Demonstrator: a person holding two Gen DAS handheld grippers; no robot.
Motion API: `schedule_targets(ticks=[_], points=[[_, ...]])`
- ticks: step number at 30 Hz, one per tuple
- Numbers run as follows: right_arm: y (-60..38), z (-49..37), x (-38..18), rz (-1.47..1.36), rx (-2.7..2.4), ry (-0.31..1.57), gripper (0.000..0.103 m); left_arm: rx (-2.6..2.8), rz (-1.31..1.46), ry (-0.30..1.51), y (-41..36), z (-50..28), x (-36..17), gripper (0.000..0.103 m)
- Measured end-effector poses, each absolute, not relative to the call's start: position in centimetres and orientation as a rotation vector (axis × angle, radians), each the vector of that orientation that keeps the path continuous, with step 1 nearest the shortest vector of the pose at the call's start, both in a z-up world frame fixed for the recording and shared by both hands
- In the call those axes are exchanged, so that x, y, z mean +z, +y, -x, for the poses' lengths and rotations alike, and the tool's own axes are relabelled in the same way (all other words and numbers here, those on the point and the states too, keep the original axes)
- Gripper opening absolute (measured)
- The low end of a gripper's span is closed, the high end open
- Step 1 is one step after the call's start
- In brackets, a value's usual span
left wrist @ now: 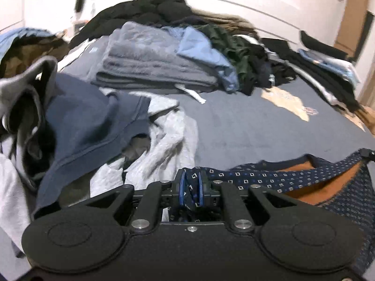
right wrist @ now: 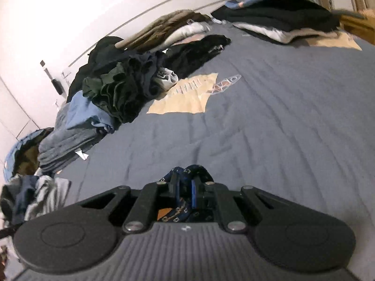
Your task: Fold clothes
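While its two blue-padded fingers press together in the left wrist view, the left gripper (left wrist: 191,187) pinches a fold of the navy patterned garment (left wrist: 304,178), which stretches off to the right above the blue-grey bedspread (left wrist: 234,126), showing an orange lining. At the far right edge of that view a black gripper tip meets the same cloth. To the left lies a heap with a navy sweatshirt (left wrist: 89,121) over a pale grey top (left wrist: 168,135). Farther back sits a stack of folded grey towels (left wrist: 145,63), with a light blue garment (left wrist: 206,53) and dark clothes beside it, and a beige paper (left wrist: 286,100) flat on the cover.

From the right wrist view, the right gripper (right wrist: 186,187) is likewise closed narrow on a bunched edge of the navy patterned garment (right wrist: 196,171), held over the bedspread (right wrist: 269,128). The beige paper (right wrist: 187,96) lies ahead, beside a mound of dark clothes (right wrist: 121,86), and folded stacks (right wrist: 281,21) line the far edge.
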State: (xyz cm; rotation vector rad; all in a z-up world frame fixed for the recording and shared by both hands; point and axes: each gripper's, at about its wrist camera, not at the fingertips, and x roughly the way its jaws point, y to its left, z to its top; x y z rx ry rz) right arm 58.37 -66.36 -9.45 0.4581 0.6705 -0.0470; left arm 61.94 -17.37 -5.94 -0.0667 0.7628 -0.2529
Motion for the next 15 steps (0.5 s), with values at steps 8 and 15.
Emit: schedule_targets(ticks=[8,15], points=[[-67.2,-50.7,-5.2,-0.437,-0.142,0.513,0.063,-0.250,0.118,0.634,-15.0,-54.2,-3.5,0.062],[-64.2,-38.0,-4.0,-0.524,-0.216,0.485,0.064,-0.264,0.317,0.628,-14.0,-43.2,-3.9,0.062]])
